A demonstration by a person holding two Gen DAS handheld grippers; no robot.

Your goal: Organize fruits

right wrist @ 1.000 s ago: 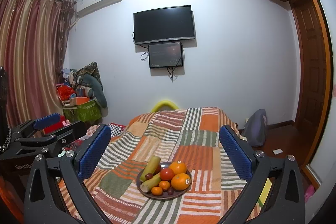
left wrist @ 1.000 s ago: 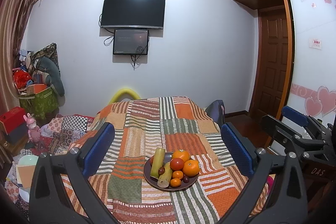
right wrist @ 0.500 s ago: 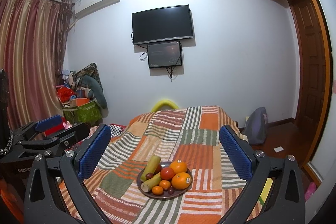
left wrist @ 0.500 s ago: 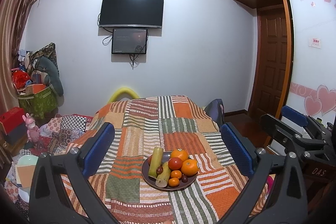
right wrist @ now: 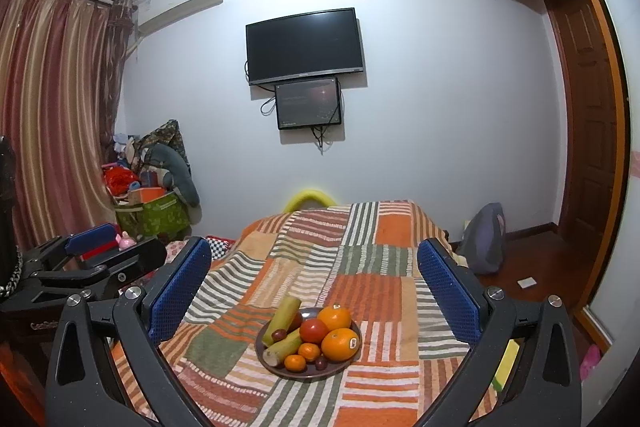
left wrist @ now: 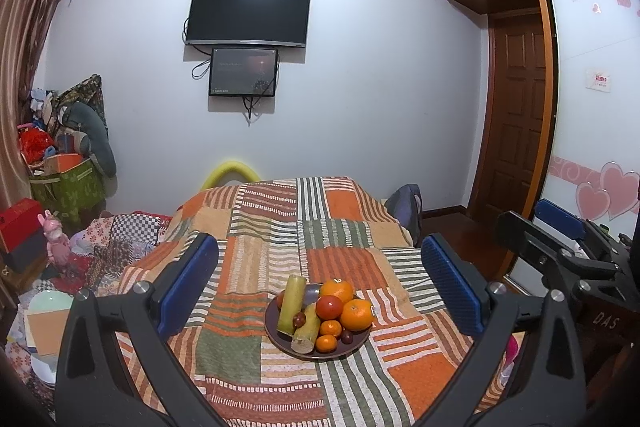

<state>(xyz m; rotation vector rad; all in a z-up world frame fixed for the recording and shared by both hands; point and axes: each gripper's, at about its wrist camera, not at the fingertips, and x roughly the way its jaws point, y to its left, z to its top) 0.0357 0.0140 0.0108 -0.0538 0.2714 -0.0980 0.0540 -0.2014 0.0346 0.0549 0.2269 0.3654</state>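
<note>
A dark round plate [left wrist: 274,331] [right wrist: 262,347] sits on a patchwork quilt [left wrist: 256,227]. It holds two big oranges [left wrist: 357,314] [right wrist: 340,344], a red round fruit [left wrist: 329,307] [right wrist: 314,331], two small mandarins [left wrist: 331,327], two yellow-green cane pieces [left wrist: 292,303] [right wrist: 286,315] and small dark fruits [left wrist: 346,337]. My left gripper [left wrist: 319,247] hangs open, above and short of the plate, with nothing between its blue pads. My right gripper [right wrist: 313,249] is open too, at about the same distance. Each gripper shows at the edge of the other's view: the right gripper [left wrist: 560,239] and the left gripper [right wrist: 92,255].
The quilt [right wrist: 360,259] stretches toward the back wall with a television [left wrist: 249,14]. Bags, boxes and toys [left wrist: 64,179] crowd the floor at the left. A grey bag [right wrist: 482,247] lies right of the quilt, near a wooden door [left wrist: 520,131].
Both grippers have drifted only slightly, so the plate sits a touch higher in the left wrist view. Both stay open and the fruit has not moved.
</note>
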